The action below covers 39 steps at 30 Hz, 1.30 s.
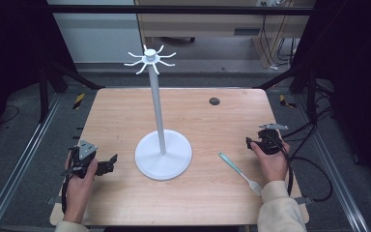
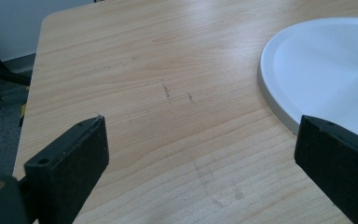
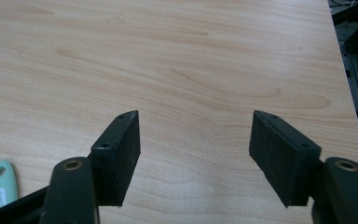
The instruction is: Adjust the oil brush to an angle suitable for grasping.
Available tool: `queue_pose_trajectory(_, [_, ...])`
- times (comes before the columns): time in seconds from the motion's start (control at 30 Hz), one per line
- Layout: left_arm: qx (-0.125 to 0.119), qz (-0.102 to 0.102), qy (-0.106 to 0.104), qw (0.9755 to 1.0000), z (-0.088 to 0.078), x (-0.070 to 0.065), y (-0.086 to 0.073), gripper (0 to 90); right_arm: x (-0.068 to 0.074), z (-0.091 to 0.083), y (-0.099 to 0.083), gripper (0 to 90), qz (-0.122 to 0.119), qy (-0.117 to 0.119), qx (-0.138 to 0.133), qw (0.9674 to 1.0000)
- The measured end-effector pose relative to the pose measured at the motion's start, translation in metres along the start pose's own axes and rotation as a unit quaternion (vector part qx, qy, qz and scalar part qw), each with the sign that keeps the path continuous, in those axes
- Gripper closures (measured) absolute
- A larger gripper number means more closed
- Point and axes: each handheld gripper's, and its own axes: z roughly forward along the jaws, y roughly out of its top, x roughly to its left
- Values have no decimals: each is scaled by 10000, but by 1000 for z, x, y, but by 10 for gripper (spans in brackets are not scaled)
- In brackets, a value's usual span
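Note:
A white stand [image 1: 163, 153] with a tall pole and a ring of hooks [image 1: 149, 59] on top rises from the middle of the wooden table [image 1: 203, 116]. A fork with a pale green handle [image 1: 240, 173] lies on the table to the right of the stand's base. My left gripper [image 1: 110, 163] is held low at the table's left, open, its jaws wide apart over bare wood beside the white base [image 2: 326, 79]. My right gripper [image 1: 255, 142] hovers at the right, just beyond the fork, open with nothing between its jaws; the green handle tip [image 3: 2, 182] shows at its lower left.
A small dark round hole [image 1: 214, 101] sits near the table's far edge. Black cables [image 1: 314, 159] trail off the right side. Metal frame rails [image 1: 24, 159] run along both sides of the table.

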Motion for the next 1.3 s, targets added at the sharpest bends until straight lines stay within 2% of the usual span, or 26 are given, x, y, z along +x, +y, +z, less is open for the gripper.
queue_pose_trajectory(0.17, [-1,-28,1,10000,0,2,-1,25,6,4,0,496,-230,12,110,9997])
queue_pose_trajectory(0.23, [-1,-33,3,10000,0,2,-1,25,9,6,0,558,-260,74,174,9995])
queue_pose_trajectory(0.3, [5,-26,-4,10000,0,1,0,25,11,6,0,573,-256,128,234,9993])
queue_pose_trajectory(0.33, [-9,-35,-2,10000,1,0,0,25,15,6,0,614,-361,172,264,9989])
queue_pose_trajectory(0.37, [-9,-35,-2,10000,1,0,0,25,15,6,0,614,-361,172,264,9989])
queue_pose_trajectory(0.43, [3,-9,-8,10000,1,-1,1,25,20,4,0,693,-512,265,254,9980])
queue_pose_trajectory(0.47, [3,-9,-8,10000,1,-1,1,25,20,4,0,693,-512,265,254,9980])
queue_pose_trajectory(0.5, [2,-8,5,10000,1,-1,1,25,24,3,0,758,-615,349,273,9971])
queue_pose_trajectory(0.63, [-26,-26,-6,10000,1,-1,0,25,34,-1,1,856,-951,517,261,9938])
queue_pose_trajectory(0.7, [-27,-19,-7,10000,0,0,0,25,39,-2,2,891,-1028,626,269,9924])
queue_pose_trajectory(0.93, [-45,-50,36,10000,-1,3,0,25,52,2,2,900,-1271,1007,398,9860])
queue_pose_trajectory(1.07, [-49,-81,62,9999,-2,5,0,25,57,6,0,900,-1324,1213,485,9825])
queue_pose_trajectory(1.3, [-44,-58,57,10000,-1,3,0,25,68,13,-4,900,-1473,1427,725,9761])
